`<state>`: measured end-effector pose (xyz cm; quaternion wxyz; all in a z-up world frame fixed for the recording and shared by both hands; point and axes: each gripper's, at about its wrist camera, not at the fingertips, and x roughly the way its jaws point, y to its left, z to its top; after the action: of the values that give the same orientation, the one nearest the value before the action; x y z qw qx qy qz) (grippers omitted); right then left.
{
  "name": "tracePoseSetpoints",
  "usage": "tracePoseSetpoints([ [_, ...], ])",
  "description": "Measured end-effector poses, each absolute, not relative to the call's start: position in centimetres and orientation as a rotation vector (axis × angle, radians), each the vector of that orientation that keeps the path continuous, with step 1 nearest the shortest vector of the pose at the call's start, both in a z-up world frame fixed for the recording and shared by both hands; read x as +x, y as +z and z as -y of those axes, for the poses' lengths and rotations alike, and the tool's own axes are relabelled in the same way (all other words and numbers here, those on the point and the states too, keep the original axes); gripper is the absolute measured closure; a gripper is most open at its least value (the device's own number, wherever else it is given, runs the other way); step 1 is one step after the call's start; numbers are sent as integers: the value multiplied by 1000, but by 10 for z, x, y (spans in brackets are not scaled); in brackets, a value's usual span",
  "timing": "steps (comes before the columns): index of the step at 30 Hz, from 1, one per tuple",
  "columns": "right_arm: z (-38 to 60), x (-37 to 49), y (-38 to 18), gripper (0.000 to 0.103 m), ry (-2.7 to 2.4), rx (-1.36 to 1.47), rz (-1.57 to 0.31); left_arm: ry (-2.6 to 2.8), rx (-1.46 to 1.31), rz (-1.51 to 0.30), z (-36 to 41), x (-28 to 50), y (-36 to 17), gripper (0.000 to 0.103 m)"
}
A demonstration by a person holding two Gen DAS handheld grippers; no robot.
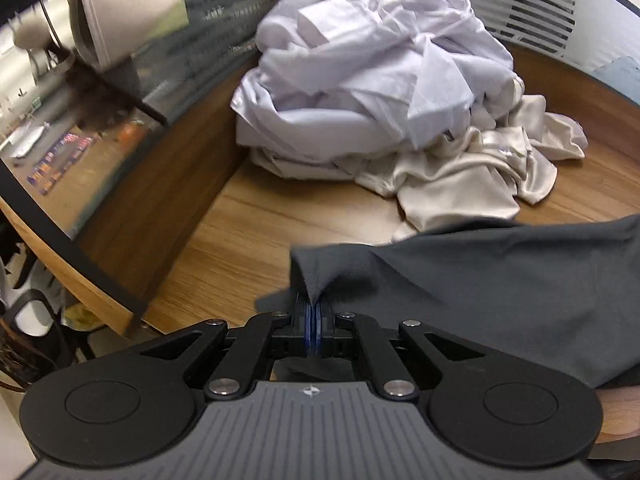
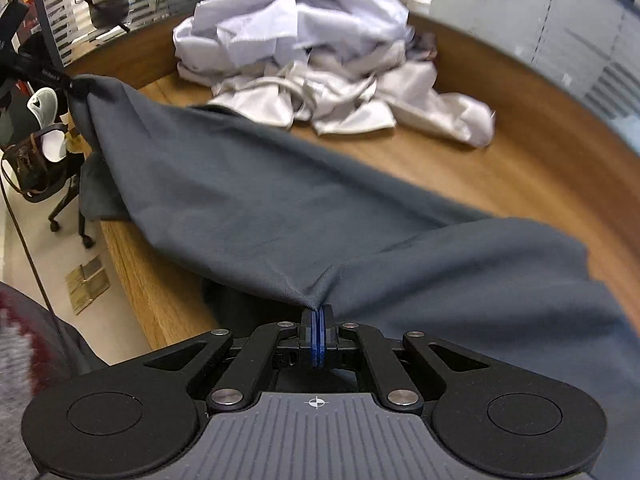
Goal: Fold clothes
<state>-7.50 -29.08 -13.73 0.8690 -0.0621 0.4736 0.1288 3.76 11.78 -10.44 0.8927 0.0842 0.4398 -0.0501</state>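
A dark grey garment (image 2: 248, 200) hangs stretched between both grippers above the wooden table (image 2: 500, 176). My right gripper (image 2: 317, 312) is shut on a pinched edge of it at the near side. In the left wrist view my left gripper (image 1: 314, 306) is shut on another edge of the same grey garment (image 1: 500, 280), which spreads off to the right. That left gripper (image 2: 74, 82) also shows far left in the right wrist view, holding the cloth's far corner. Behind lies a heap of white and cream clothes (image 1: 380, 80), (image 2: 304, 40).
The wooden table (image 1: 248, 240) has a raised curved rim and a glass partition (image 1: 120, 120) on the left. An office chair (image 2: 52, 152) with a brown bag stands on the floor at the left. A person's sleeve (image 2: 20, 340) shows bottom left.
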Motion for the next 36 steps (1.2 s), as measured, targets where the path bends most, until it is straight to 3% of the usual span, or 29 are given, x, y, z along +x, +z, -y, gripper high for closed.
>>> tracePoseSetpoints([
  [2, 293, -74, -143, 93, 284, -118, -1002, -134, 160, -859, -114, 31, -110, 91],
  [4, 296, -75, -141, 81, 290, -106, -1000, -147, 142, -831, -107, 26, -111, 55],
  [7, 311, -86, -122, 65, 257, -61, -950, -160, 132, -750, -94, 13, -101, 29],
  [9, 329, -95, -109, 62, 209, -19, -914, -171, 136, -702, -82, 5, -94, 17],
  [14, 385, -124, -90, 62, 12, 80, -858, -269, 129, -651, -25, -10, -83, 16],
  [26, 537, -214, -112, 61, -357, 353, -878, -472, 114, -704, 112, -56, -106, 16],
  [36, 619, -264, -136, 61, -529, 508, -870, -632, 284, -780, 190, -98, -153, 16],
])
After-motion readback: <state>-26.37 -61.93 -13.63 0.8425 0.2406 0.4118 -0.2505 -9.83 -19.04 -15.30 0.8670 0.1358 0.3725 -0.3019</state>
